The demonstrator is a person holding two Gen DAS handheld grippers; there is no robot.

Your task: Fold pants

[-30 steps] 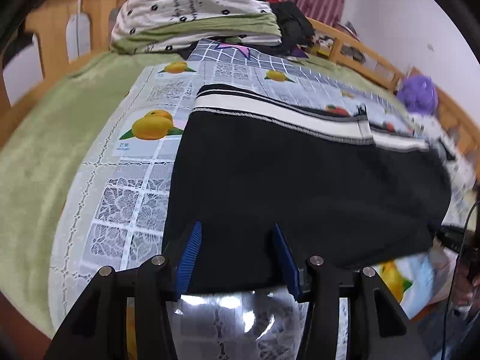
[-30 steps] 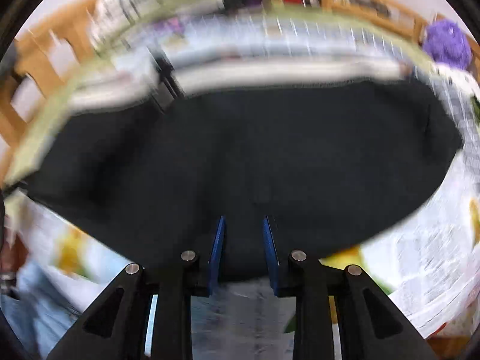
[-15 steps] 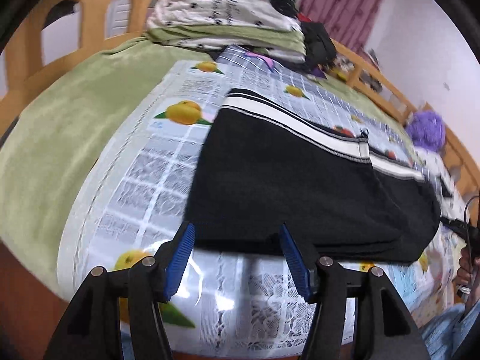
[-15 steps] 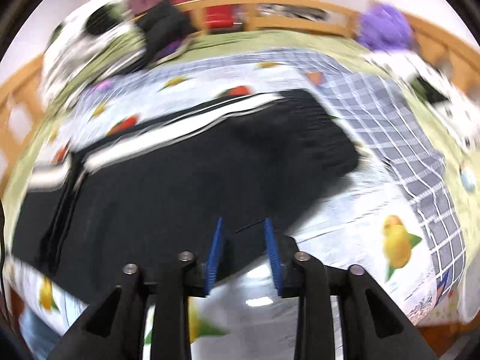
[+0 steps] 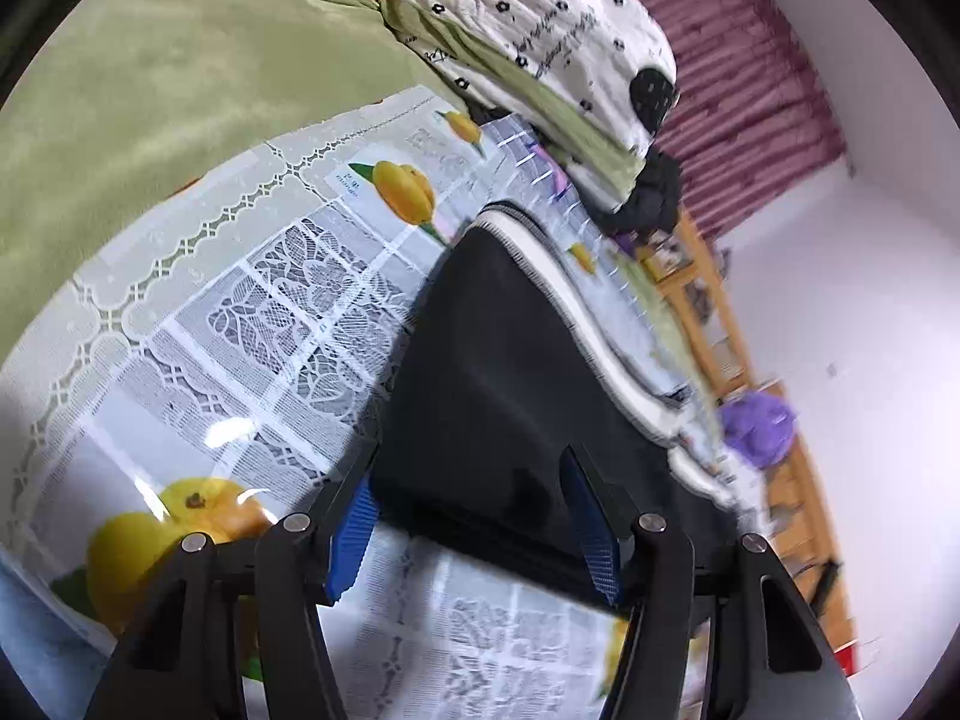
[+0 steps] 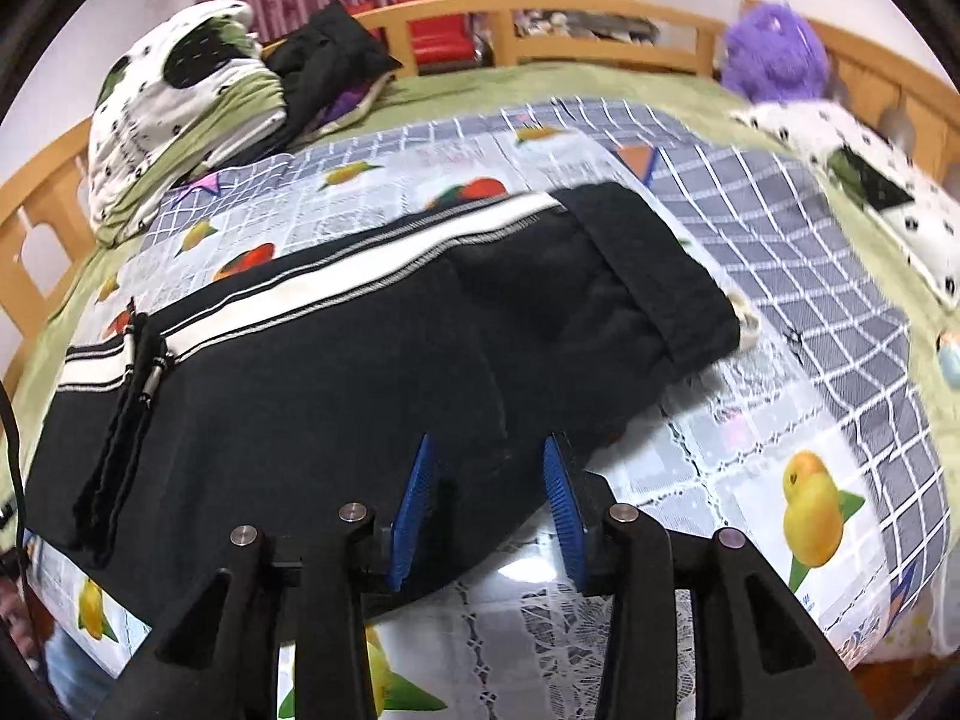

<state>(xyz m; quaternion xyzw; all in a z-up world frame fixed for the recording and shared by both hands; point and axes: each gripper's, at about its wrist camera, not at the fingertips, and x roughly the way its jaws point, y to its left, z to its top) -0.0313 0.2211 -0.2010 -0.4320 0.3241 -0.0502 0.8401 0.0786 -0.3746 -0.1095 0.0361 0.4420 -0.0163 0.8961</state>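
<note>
The black pants (image 6: 372, 372) lie ahead of both grippers, seemingly folded lengthwise already; cross folds remain. The left gripper (image 5: 474, 531) and right gripper (image 6: 489, 507) fingers gape apart, holding nothing.

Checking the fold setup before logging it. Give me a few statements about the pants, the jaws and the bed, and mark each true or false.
1. The black pants lie on a fruit-print cloth. True.
2. The left gripper has its jaws shut tight. False: they stand wide apart.
3. A white stripe runs along the pants. True.
4. The purple plush toy sits on the pants. False: it sits far off by the bed rail.
5. The right gripper has its jaws open. True.
</note>
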